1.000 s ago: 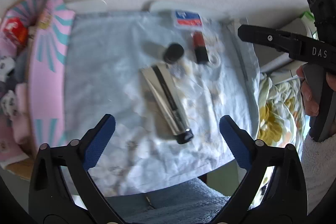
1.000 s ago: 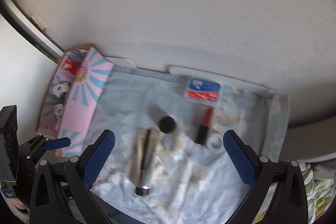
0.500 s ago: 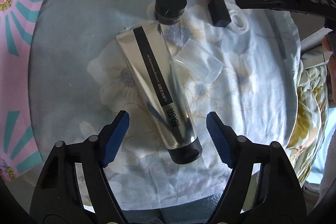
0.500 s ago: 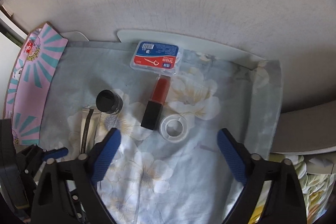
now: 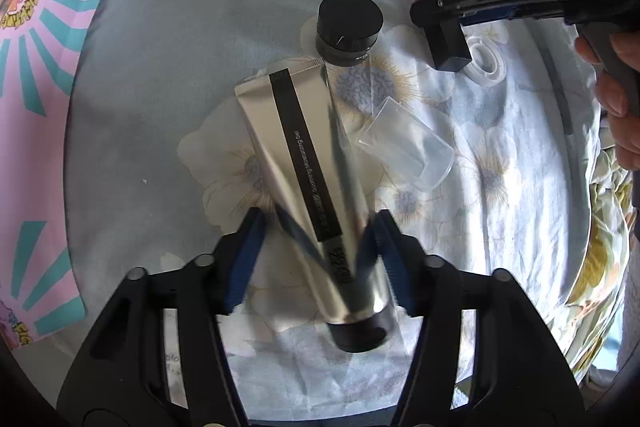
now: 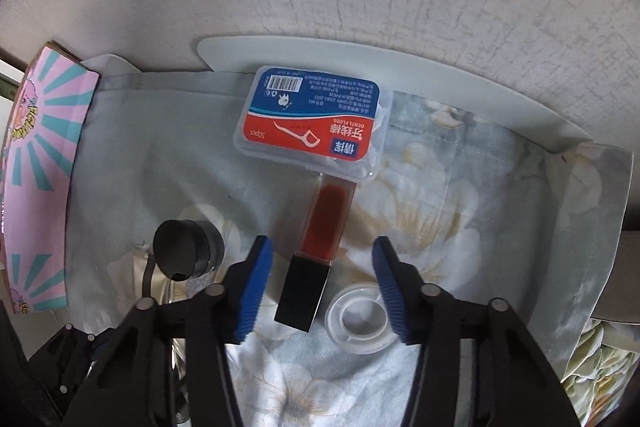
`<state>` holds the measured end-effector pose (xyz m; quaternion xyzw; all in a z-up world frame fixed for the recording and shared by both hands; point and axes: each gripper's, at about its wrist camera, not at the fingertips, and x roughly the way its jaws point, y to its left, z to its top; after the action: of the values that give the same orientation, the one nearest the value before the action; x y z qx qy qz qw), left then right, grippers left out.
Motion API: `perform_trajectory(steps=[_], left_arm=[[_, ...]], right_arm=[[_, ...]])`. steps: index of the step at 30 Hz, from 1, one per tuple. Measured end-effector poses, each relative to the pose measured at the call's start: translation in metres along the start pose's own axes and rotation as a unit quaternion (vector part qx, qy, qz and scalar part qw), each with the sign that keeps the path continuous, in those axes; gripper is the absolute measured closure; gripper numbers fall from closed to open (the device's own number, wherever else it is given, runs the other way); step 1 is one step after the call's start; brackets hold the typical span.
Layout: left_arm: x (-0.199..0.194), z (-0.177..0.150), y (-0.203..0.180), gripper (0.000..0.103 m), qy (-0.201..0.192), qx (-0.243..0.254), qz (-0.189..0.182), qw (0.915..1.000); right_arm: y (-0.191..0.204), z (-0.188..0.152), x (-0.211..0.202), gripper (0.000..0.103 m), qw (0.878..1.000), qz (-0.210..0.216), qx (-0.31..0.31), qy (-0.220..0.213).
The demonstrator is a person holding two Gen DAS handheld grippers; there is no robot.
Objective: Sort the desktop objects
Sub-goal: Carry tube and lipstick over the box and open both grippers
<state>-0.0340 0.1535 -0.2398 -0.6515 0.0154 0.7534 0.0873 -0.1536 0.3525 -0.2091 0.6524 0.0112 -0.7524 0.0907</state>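
A silver tube [image 5: 308, 179] with a black stripe and black cap lies on the floral cloth [image 5: 152, 99]. My left gripper [image 5: 320, 251] is open, its blue pads on either side of the tube's lower end. A red lip gloss with a black cap [image 6: 316, 251] lies between the pads of my open right gripper [image 6: 322, 279]. A small black jar [image 5: 348, 23] stands above the tube; it also shows in the right wrist view [image 6: 186, 253]. A dental floss box [image 6: 312, 119] lies at the back.
A pink and teal box [image 5: 36, 131] stands along the left edge. A clear plastic cap [image 5: 406, 143] lies right of the tube. A white tape roll [image 6: 358, 319] lies beside the lip gloss. A white board [image 6: 360, 63] and wall lie behind the cloth.
Both grippers have come down toward the cloth and narrowed. The left now straddles the tube's lower end; the right now straddles the lip gloss.
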Motion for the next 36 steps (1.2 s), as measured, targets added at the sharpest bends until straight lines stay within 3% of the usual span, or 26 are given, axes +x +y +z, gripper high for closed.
perform_trajectory(steps=[1,9,28,31,36], left_arm=[[0.0,-0.001,0.002,0.06,0.0,0.0,0.0,1.0],[-0.005,-0.006,0.031,0.065,0.003,-0.011,-0.031,0.9995],[-0.048,-0.023,0.056,0.066,-0.031,-0.009,-0.054,0.998],[-0.054,-0.001,0.042,0.066,-0.039,-0.011,-0.056,0.9976],[-0.064,0.006,0.037,0.067,-0.051,-0.006,-0.053,0.9972]], right_arm=[[0.0,-0.001,0.001,0.069,1.0,-0.002,-0.002,0.002],[0.002,-0.011,-0.003,0.084,1.0,0.003,-0.013,0.014],[-0.015,-0.039,-0.058,0.085,1.0,0.022,0.008,-0.015],[-0.014,-0.035,-0.067,0.085,0.999,0.022,0.009,-0.022],[-0.013,-0.023,-0.076,0.085,0.999,0.017,0.005,-0.031]])
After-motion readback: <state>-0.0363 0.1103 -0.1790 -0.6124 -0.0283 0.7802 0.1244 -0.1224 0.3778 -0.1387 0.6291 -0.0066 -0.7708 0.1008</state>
